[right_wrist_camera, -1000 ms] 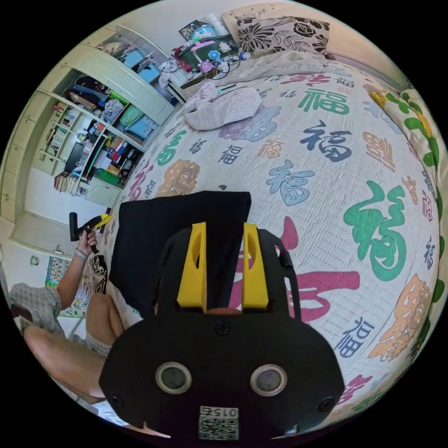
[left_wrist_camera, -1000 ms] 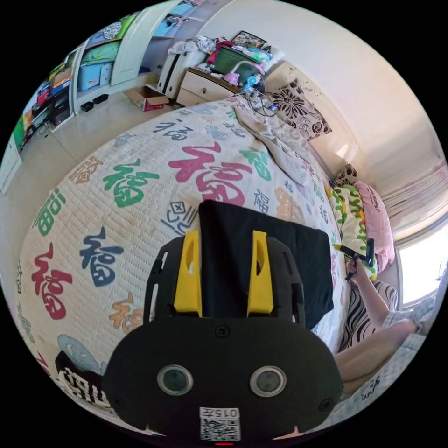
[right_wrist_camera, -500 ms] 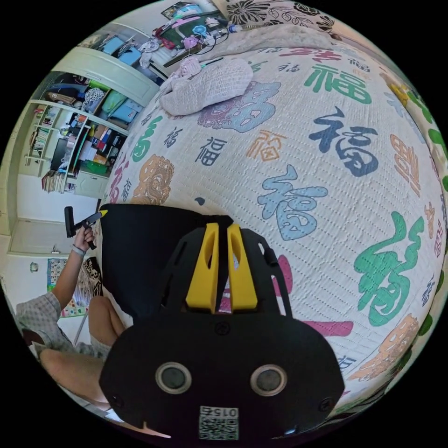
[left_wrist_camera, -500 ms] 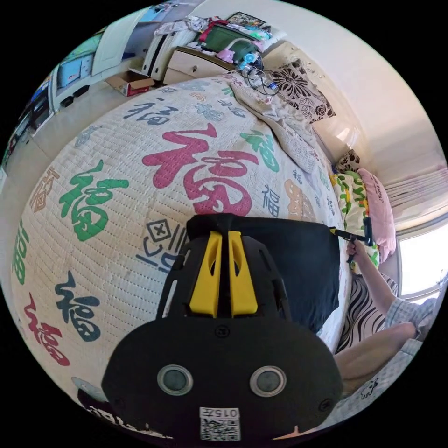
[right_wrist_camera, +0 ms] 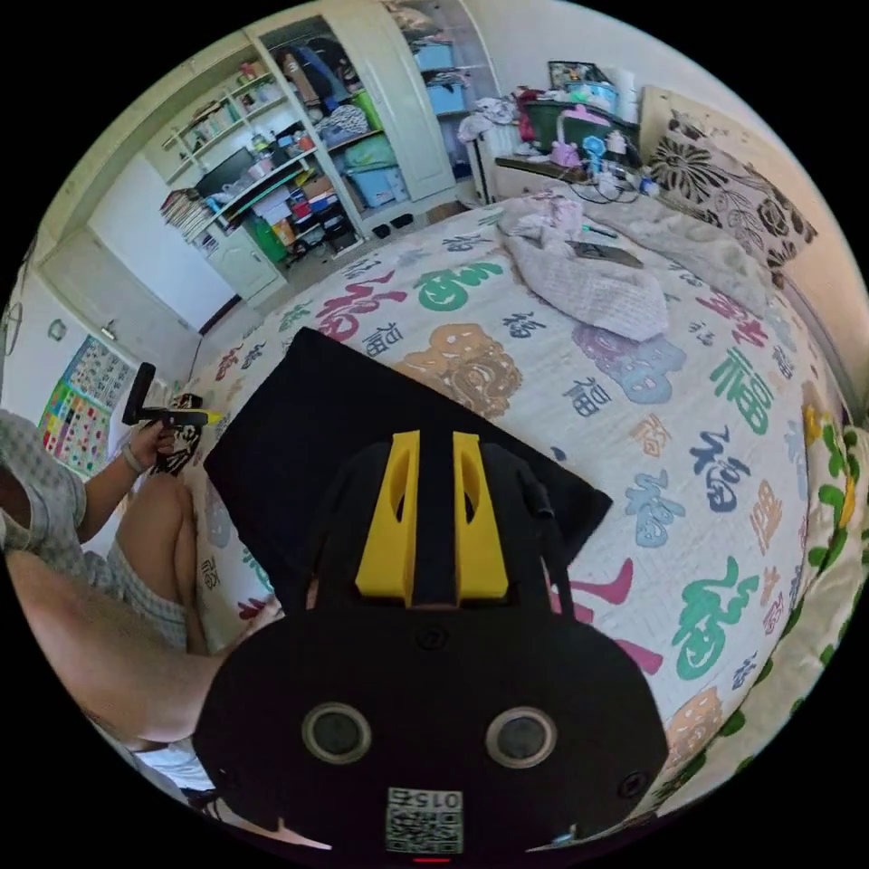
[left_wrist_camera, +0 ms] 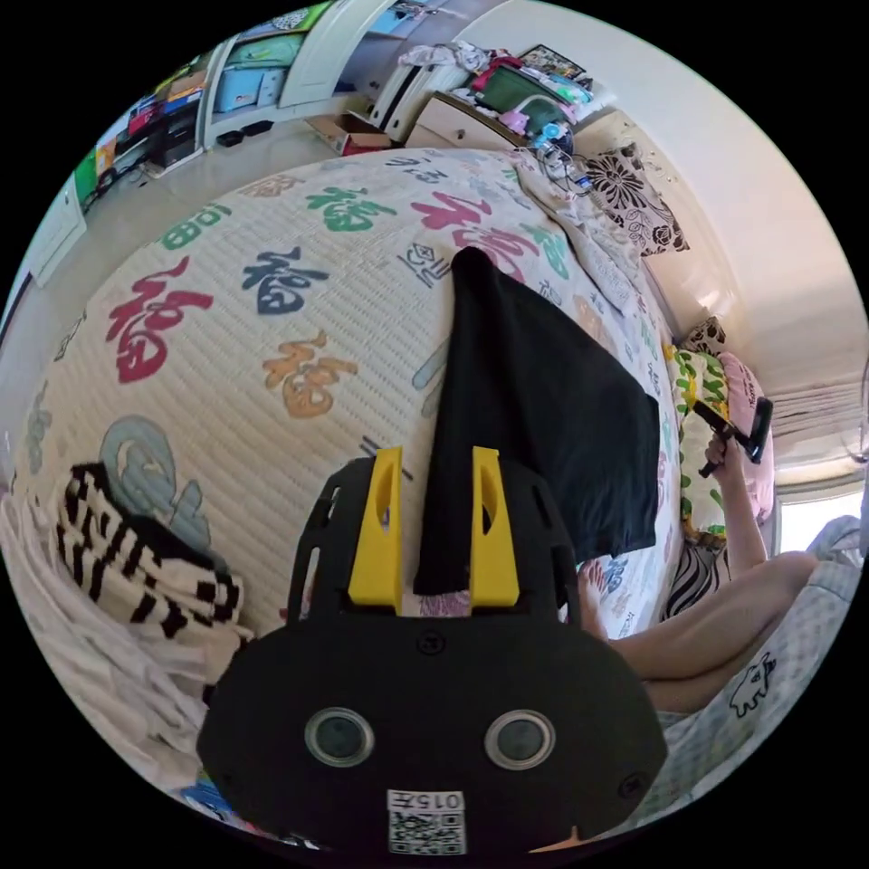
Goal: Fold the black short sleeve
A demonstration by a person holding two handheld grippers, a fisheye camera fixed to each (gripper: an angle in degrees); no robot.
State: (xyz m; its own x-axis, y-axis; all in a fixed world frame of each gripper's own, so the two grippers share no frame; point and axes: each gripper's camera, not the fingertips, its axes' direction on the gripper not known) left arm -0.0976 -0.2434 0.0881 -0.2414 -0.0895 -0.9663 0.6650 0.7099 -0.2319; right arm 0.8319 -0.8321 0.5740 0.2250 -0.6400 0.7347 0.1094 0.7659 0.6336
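The black short-sleeve shirt (left_wrist_camera: 543, 407) lies flat on the printed bedspread (left_wrist_camera: 272, 299) as a folded rectangle. My left gripper (left_wrist_camera: 436, 457) hangs over the shirt's near edge, jaws wide apart, with black cloth showing in the gap. My right gripper (right_wrist_camera: 435, 439) hovers above the shirt (right_wrist_camera: 344, 416), jaws a narrow gap apart, with the shirt's corner lying off to its right. The right gripper (left_wrist_camera: 724, 425) in a hand sits just off the shirt's far corner. The left gripper (right_wrist_camera: 181, 418) in a hand is beside the shirt's other edge.
A black-and-white striped garment (left_wrist_camera: 145, 561) and white clothes lie at the bed's near corner. A pink blanket (right_wrist_camera: 588, 281) and pillows (right_wrist_camera: 733, 190) sit toward the headboard. The person's legs (right_wrist_camera: 118, 634) are at the bedside. Shelves and a wardrobe (right_wrist_camera: 299, 181) stand across the floor.
Half a second ago both grippers were shut on the shirt's corners. Now the left jaws stand wide apart, the right jaws have parted a little, and the shirt lies flat.
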